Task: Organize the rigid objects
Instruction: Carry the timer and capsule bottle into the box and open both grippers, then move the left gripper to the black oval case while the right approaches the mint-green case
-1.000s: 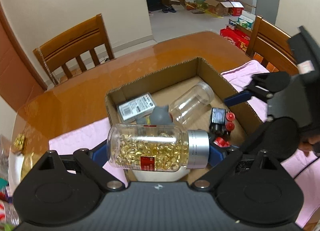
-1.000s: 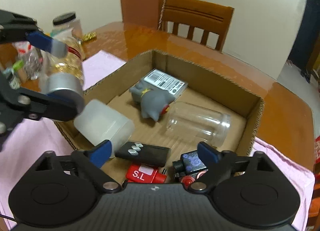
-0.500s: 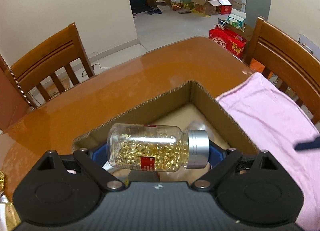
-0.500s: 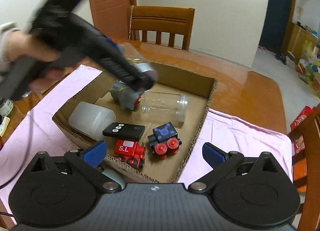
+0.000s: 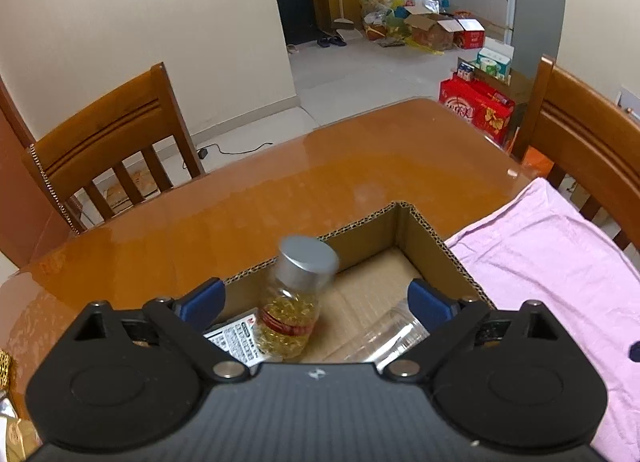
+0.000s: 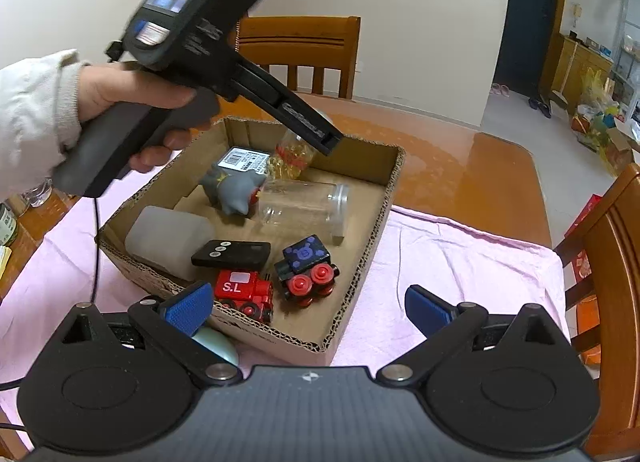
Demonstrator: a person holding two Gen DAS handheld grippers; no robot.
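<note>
Capsule bottle (image 5: 292, 302), silver cap up and blurred, standing or dropping inside cardboard box (image 5: 424, 238), between the spread fingers of left gripper (image 5: 316, 298) and touching neither; jaws wide, apparently just past release, so the bottle joins the other rigid items. Printed carton (image 5: 236, 338) under its base, empty clear jar (image 5: 384, 334) just beside. Right gripper (image 6: 308, 308) wide too, holding nothing, poised at the near box corner over pink cloth (image 6: 460, 262); toy trains (image 6: 272, 282), black remote (image 6: 232, 254), grey figurine (image 6: 232, 190) already boxed. Farther off, bare tabletop (image 5: 280, 198).
</note>
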